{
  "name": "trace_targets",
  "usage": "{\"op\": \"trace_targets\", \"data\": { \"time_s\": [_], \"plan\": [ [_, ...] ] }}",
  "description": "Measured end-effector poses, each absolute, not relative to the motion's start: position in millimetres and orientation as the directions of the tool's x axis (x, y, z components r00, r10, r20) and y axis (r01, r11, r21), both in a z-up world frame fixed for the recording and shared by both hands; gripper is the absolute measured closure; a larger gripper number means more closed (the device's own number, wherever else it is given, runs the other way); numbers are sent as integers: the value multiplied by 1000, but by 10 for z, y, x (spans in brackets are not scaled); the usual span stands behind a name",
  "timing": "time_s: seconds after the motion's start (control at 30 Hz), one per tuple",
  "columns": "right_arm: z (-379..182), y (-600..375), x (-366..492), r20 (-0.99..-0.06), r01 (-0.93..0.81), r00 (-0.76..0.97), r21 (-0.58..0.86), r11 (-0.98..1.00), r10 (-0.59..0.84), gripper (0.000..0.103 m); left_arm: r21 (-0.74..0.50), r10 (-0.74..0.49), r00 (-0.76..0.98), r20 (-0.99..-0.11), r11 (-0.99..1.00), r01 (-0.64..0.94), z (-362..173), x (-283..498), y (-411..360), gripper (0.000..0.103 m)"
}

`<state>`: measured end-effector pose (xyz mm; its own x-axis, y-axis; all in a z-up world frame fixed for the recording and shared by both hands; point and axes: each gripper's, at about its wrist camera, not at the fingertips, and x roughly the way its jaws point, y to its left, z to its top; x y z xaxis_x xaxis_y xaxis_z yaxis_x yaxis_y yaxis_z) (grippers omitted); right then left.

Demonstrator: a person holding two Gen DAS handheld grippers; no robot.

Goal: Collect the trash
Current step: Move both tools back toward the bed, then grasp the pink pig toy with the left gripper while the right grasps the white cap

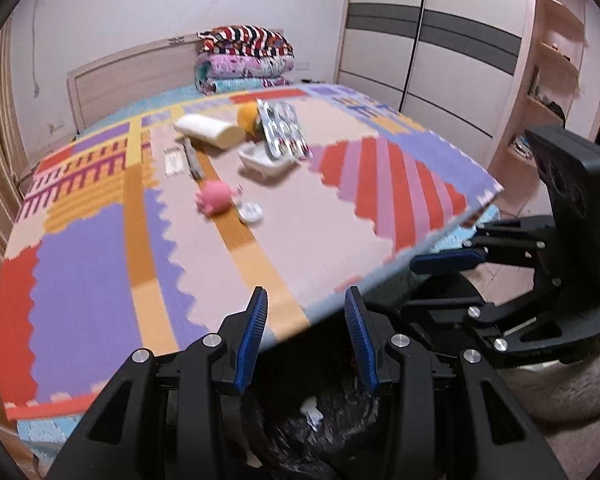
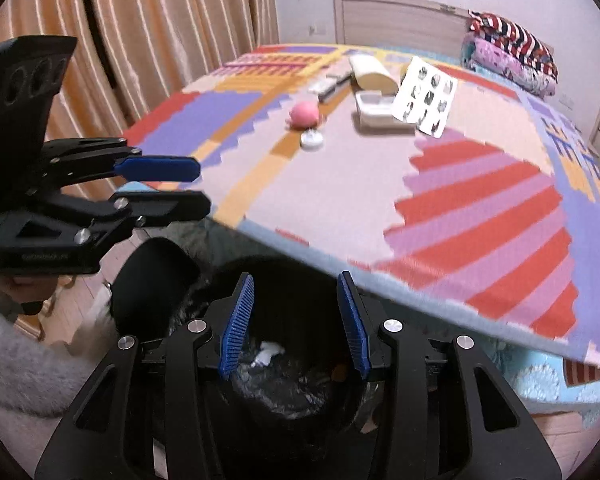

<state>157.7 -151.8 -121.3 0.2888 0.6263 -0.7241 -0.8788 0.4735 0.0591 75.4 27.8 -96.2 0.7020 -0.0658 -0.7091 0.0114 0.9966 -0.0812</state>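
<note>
My left gripper (image 1: 306,300) hangs open over a bin lined with a black bag (image 1: 320,432), nothing between its blue pads. Beside it my right gripper (image 2: 295,284) is also open and holds nothing, above the same bin (image 2: 284,384). A crumpled white scrap (image 2: 266,352) lies inside the bag. On the patterned mat over the bed lie a pink toy (image 1: 216,196), a small white round lid (image 1: 250,211), a white box (image 1: 264,158), a blister sheet (image 1: 282,128) leaning on it, and a cream roll (image 1: 210,128). Each view shows the other gripper from the side.
The bed's edge (image 2: 420,280) juts over the bin. Folded blankets (image 1: 246,56) sit by the headboard. A wardrobe (image 1: 420,40) and shelves stand on the right, curtains (image 2: 140,40) on the left. A flat pack with a pen (image 1: 184,158) lies near the roll. A grey sleeve (image 2: 20,360) shows.
</note>
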Motion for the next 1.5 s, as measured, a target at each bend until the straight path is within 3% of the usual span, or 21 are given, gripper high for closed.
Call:
{"op": "trace_targets", "data": {
  "time_s": [0.6, 1.13, 1.5],
  "plan": [
    [-1029, -1110, 1924, -688, -883, 296, 66, 464, 662, 60, -42, 3, 701, -713, 998, -47, -946, 1393, 912, 64],
    [-1100, -751, 2187, -694, -882, 284, 80, 464, 661, 60, -35, -17, 661, -750, 999, -13, -1195, 1860, 1090, 63],
    [-1199, -554, 2289, -703, -879, 272, 96, 467, 657, 60, -92, -80, 656, -750, 996, 15, -1259, 1963, 1145, 63]
  ]
}}
